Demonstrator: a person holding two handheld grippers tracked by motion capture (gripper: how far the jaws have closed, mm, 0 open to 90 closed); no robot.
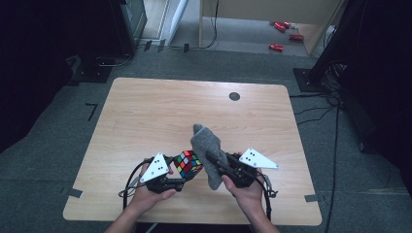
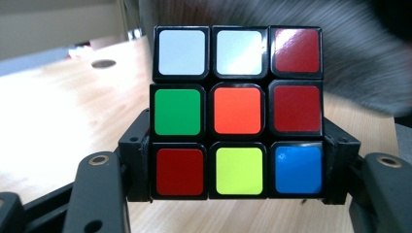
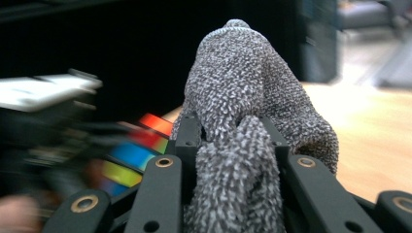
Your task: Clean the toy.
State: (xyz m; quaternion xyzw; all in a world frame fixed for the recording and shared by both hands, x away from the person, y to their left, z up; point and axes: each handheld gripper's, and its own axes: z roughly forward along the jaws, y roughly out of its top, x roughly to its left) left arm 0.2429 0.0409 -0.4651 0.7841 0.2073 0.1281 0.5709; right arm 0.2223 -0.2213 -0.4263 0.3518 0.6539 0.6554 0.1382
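here, near the table's (image 1: 145,97) front edge, the left gripper (image 1: 171,183) clamps the cube (image 2: 237,112) while the right gripper (image 1: 217,164) pinches the grey cloth (image 3: 243,141); hard wiping could twist the cube loose.

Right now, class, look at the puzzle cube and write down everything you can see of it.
The puzzle cube is a three-by-three twist cube, glossy coloured stickers on black plastic, scrambled. The face toward the left gripper view reads white, white, red; green, orange, red; red, yellow, blue. The left tool is shut on it, one jaw against each side of the bottom row, holding it above the wooden table. A grey knitted cloth, clamped in the right tool, hangs close beside it; contact cannot be told.
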